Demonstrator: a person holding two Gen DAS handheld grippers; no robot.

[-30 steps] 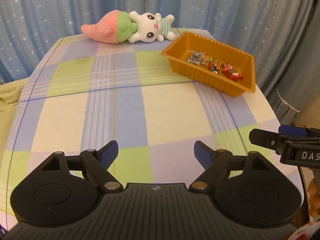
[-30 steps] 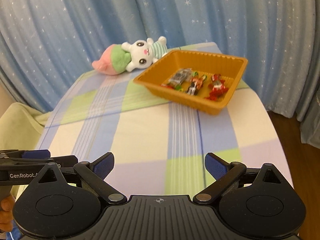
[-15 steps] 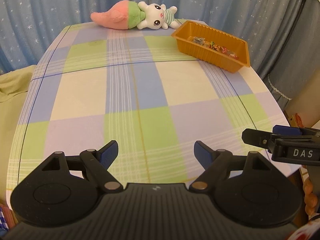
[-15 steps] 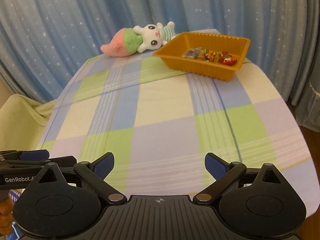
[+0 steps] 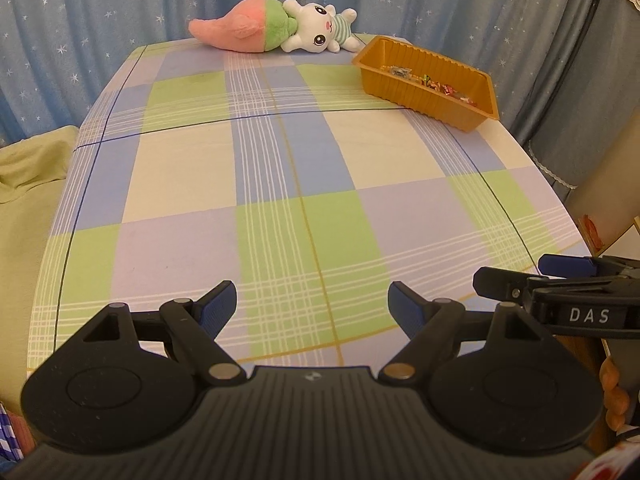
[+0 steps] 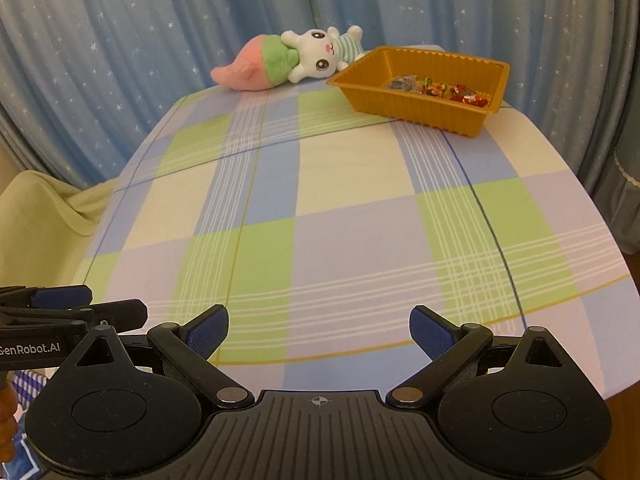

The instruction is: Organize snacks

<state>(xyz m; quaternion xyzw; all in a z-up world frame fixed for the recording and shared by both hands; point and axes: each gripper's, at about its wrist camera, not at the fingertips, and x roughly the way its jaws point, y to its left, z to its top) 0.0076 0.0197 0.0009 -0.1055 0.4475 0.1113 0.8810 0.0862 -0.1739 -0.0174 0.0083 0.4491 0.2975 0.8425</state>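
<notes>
At the far right corner of the checked tablecloth (image 6: 340,208) sits the orange tray (image 6: 416,108), set at an angle with its long side running from far left toward near right; inside it lie the snacks (image 6: 436,90), a few small wrapped pieces gathered along the floor of the tray, which looks like the place meant to collect them; no loose snack shows anywhere else on the cloth, so the sorting appears done or nearly so; a plush toy (image 5: 276,30) lies on its side along the far edge, just left of the tray and seemingly no part of the job; the left gripper (image 5: 312,306) hangs over the near edge of the table, tilted downward, its blue pads (image 5: 218,304) spread wide with nothing between them; the right gripper (image 6: 320,332) sits just beside it on the right at much the same tilt, its jaws likewise wide apart and empty; both stand well apart from the tray, side by side, in what reads as a resting pose clear of the work.
</notes>
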